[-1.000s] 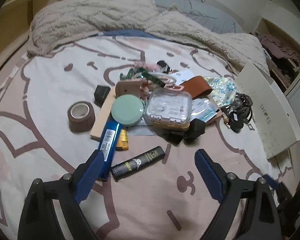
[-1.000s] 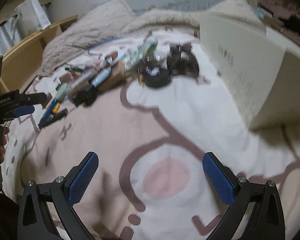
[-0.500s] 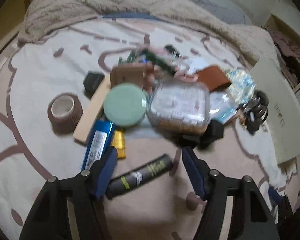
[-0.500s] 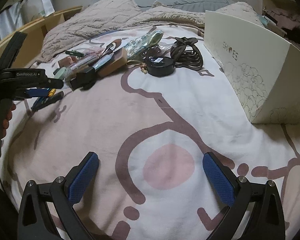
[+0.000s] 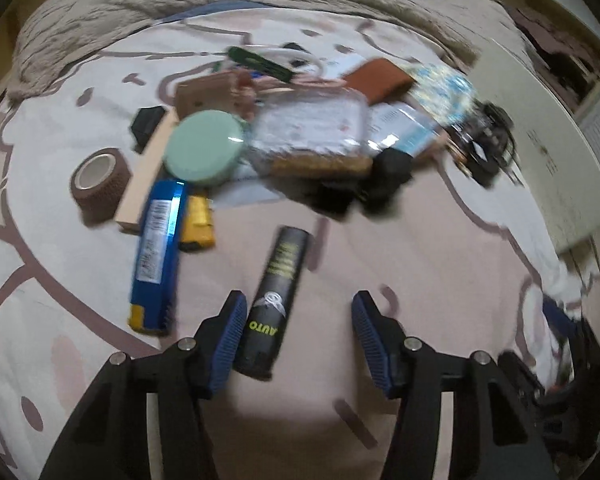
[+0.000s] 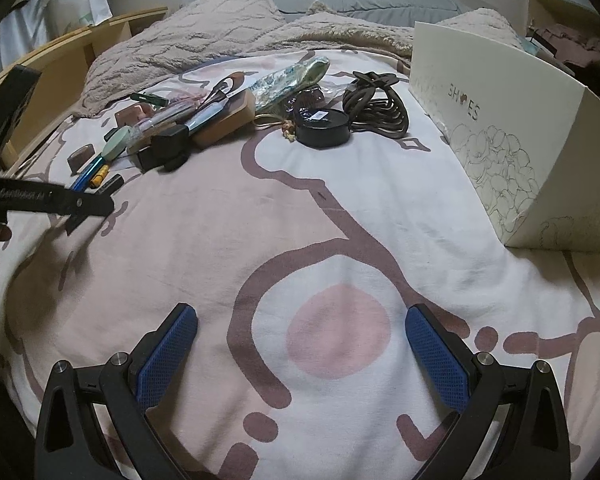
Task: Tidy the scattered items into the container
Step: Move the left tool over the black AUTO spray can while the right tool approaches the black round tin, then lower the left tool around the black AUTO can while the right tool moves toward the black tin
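Note:
A black tube marked AUTO [image 5: 277, 298] lies on the bedspread between the jaws of my open left gripper [image 5: 299, 334], its near end beside the left finger. Behind it lies a pile: a blue tube [image 5: 156, 252], a mint round lid [image 5: 205, 146], a clear plastic case [image 5: 312, 126], a brown tape roll [image 5: 96, 180]. The cream shoe box [image 6: 512, 120] stands at the right in the right wrist view. My right gripper [image 6: 302, 354] is open and empty over bare bedspread. The left gripper body [image 6: 40, 200] shows at the left of that view.
A black round puck [image 6: 322, 124] and a coiled black cable [image 6: 376, 100] lie near the box. A floral pouch [image 6: 292, 76] and a brown wallet [image 5: 380, 80] lie in the pile. A beige blanket [image 6: 204, 48] bunches at the back. A wooden shelf [image 6: 48, 76] runs along the left.
My left gripper has moved forward and down and turned, so the black tube now lies between its jaws. The right gripper has held nearly still.

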The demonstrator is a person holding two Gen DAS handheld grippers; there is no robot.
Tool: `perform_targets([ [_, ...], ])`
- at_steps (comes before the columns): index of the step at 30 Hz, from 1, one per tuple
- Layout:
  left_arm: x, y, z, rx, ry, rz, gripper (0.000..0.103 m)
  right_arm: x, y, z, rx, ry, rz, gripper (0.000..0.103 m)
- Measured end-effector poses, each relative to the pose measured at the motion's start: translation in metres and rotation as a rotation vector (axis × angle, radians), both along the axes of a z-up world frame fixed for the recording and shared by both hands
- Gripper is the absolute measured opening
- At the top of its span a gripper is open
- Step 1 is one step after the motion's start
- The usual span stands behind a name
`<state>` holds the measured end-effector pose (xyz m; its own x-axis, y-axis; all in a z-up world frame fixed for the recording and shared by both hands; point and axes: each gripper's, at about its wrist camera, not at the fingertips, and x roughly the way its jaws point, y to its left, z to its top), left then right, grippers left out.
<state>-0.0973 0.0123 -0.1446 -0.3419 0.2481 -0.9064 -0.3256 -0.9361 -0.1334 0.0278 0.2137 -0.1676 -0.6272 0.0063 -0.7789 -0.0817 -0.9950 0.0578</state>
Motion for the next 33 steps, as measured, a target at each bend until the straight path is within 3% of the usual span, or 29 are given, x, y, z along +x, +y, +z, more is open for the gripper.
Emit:
perform_targets([
  [7, 0.008, 0.011, 0.003, 0.006, -0.002, -0.054, 0.055, -0.003, 0.002, 0.008, -0.021, -0.011, -0.002, 0.103],
  [9, 0.005, 0.009, 0.003, 0.023, -0.009, -0.045, 0.055, -0.006, 0.007, 0.016, -0.053, 0.006, -0.006, 0.097],
  [11, 0.002, 0.006, 0.004, 0.042, -0.015, -0.031, 0.055, -0.015, 0.014, 0.025, -0.06, 0.025, -0.023, 0.072],
  [13, 0.0, 0.003, 0.004, 0.061, -0.025, -0.013, 0.055, -0.027, 0.022, 0.033, -0.081, 0.04, -0.037, 0.067],
  [17, -0.003, -0.001, 0.005, 0.085, -0.034, 0.012, 0.055, -0.056, 0.042, 0.046, -0.16, 0.071, -0.031, 0.037],
  [20, -0.006, -0.002, 0.006, 0.089, -0.029, 0.029, 0.055, -0.081, 0.051, 0.052, -0.153, 0.078, -0.05, 0.014],
  [23, -0.009, -0.003, 0.007, 0.089, -0.021, 0.043, 0.055, -0.106, 0.051, 0.052, -0.119, 0.073, -0.042, 0.008],
  [33, -0.016, -0.008, 0.007, 0.101, -0.02, 0.065, 0.055, -0.172, 0.05, 0.029, -0.067, -0.043, 0.009, 0.007],
])
